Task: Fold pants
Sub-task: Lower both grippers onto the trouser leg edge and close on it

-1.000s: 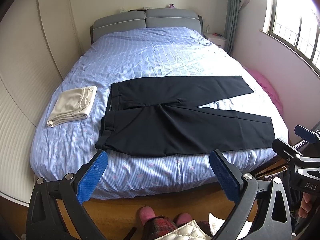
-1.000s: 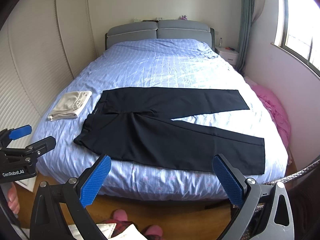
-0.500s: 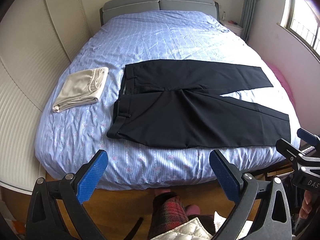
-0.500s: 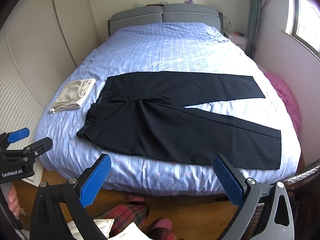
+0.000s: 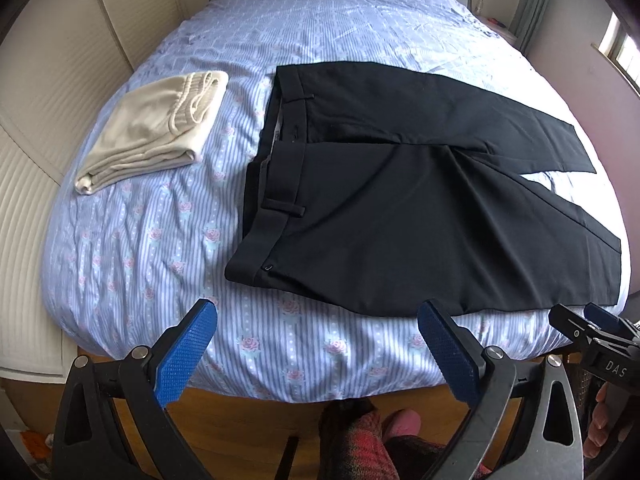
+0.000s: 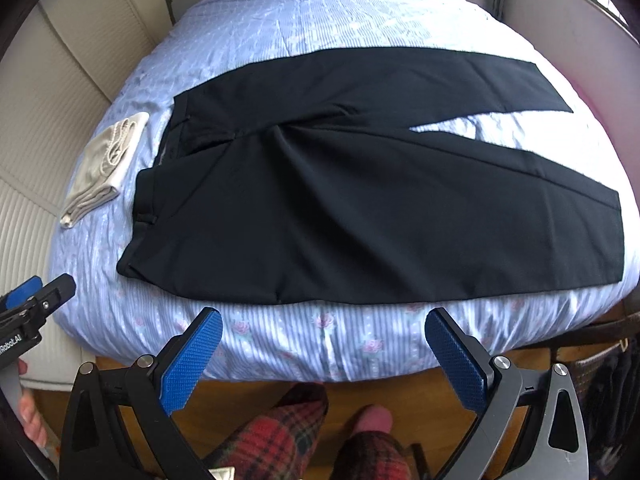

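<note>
Black pants lie spread flat on the blue striped bed, waistband to the left, two legs fanning out to the right. They also show in the right wrist view. My left gripper is open and empty, above the bed's near edge, short of the waistband's near corner. My right gripper is open and empty, above the bed's near edge, short of the near leg's side seam. Each gripper shows at the edge of the other's view, the right one and the left one.
Folded beige pants lie on the bed to the left of the black pants, also seen in the right wrist view. A padded wall panel runs along the left. The person's plaid-trousered legs stand on wooden floor below.
Both grippers have moved forward and tilted down toward the bed. The pants now fill much more of each view. Both stay open.
</note>
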Available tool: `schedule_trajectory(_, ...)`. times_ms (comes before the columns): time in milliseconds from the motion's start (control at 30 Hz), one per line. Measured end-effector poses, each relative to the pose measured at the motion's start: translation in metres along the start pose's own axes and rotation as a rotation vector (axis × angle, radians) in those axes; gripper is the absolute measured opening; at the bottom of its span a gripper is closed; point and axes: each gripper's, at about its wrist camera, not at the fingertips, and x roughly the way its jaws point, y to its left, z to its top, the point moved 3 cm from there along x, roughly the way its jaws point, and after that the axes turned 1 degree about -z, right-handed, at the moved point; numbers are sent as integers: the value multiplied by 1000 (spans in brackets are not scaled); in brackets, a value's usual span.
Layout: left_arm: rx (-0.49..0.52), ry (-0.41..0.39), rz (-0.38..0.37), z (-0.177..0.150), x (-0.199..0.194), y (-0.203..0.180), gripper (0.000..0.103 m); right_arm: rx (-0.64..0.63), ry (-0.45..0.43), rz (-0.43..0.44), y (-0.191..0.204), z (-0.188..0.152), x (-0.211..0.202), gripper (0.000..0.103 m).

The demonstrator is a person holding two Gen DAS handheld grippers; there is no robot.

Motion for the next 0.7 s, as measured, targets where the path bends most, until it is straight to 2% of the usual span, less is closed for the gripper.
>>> schedule_trajectory(167,-51,87,-43,-2,58,9,99,102,62,8,-1,-8,58,102)
schedule_trajectory(367,-95,160,-78,-1,107,10,96,220,110,1,-14,-15,104,97)
schedule_trajectory(467,-157,204,-140,-3,125,15,92,306,139,15,-27,-19,124,93)
schedule_trajectory(567,-223,245,-226,-5,142,19,85,400,166,41,-39,-23,141,88)
schedule_trajectory(700,-257,286,-271,-1,164,20,74,458,199,34,-47,-23,161,81)
